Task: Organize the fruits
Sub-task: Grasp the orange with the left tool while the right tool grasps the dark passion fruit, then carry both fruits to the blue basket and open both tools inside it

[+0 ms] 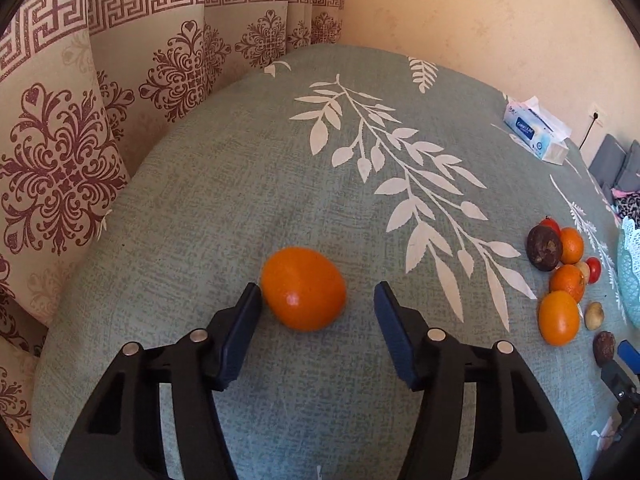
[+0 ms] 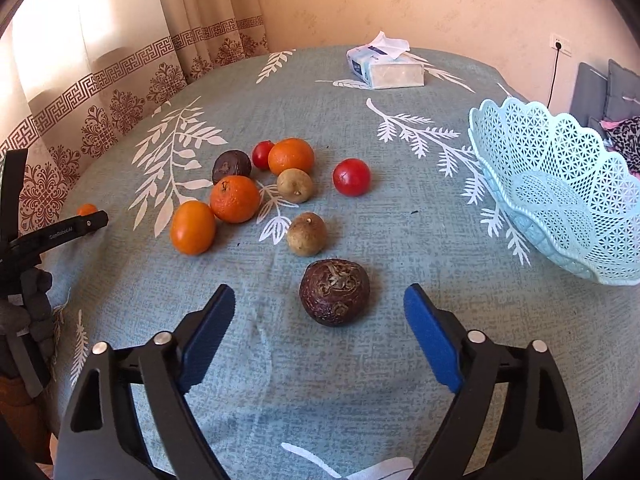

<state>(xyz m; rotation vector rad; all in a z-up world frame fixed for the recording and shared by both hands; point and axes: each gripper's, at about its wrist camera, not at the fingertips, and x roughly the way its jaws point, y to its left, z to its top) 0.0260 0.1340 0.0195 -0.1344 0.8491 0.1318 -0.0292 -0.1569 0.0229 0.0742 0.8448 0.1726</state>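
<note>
Where the table's left edge meets the curtain, a lone orange point(image 1: 303, 289) lies between the spread fingers of the left gripper point(image 1: 316, 300), left pad touching. Looks firm, smooth, apt to roll; grip across its widest middle. Nearer the basket point(image 2: 560, 184), the right gripper point(image 2: 320, 308) gapes around a dark wrinkled fruit point(image 2: 334, 292), clear of both pads.

I'm seeing the basket point(image 1: 630, 276) running off the left camera's edge, and the left gripper point(image 2: 86, 224) possibly hiding an orange point(image 2: 87, 209).
</note>
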